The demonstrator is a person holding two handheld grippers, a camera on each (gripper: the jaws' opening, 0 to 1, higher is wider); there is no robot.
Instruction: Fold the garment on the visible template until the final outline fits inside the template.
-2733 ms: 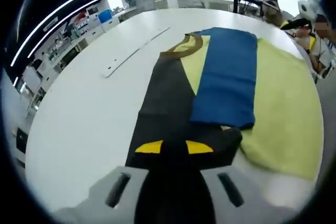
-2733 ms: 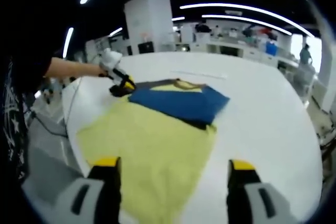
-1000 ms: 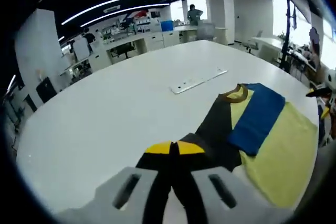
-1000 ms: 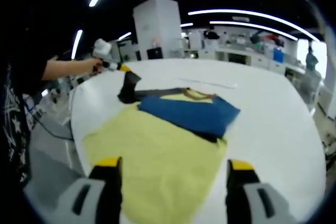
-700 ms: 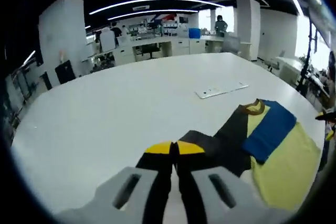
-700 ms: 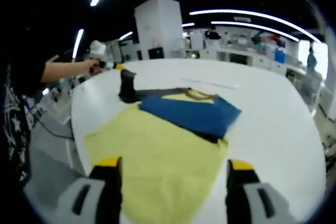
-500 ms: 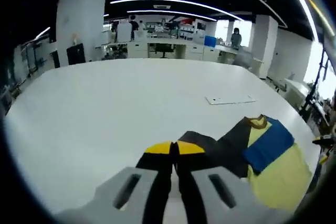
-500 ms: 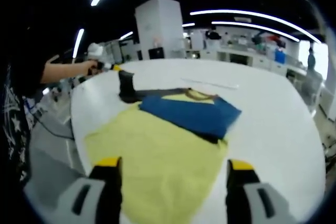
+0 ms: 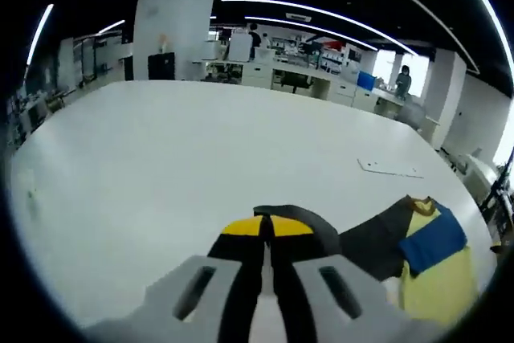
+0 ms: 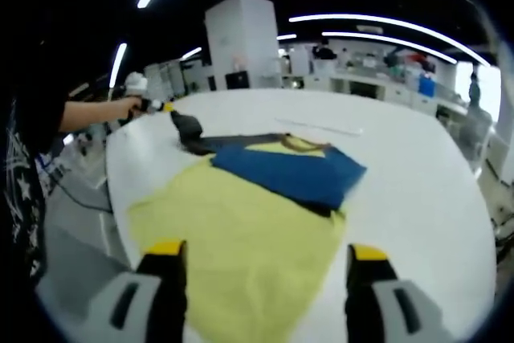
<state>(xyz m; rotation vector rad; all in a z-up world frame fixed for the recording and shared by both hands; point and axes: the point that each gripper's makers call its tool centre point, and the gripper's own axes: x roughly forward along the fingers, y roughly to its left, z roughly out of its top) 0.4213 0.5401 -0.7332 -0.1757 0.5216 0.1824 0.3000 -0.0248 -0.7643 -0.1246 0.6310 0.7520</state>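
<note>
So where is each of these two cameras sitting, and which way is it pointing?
Left gripper view: rides the left gripper, jaws shut on the black sleeve, facing across the white table.
Right gripper view: rides the open right gripper, facing the yellow garment; the person's hand shows.
Shared: garment, sleeve, table.

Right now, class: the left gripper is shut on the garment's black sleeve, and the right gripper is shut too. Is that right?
Not quite. The left gripper is shut on the black sleeve, but the right gripper is open, its jaws wide apart with nothing between them, as the right gripper view shows.
</note>
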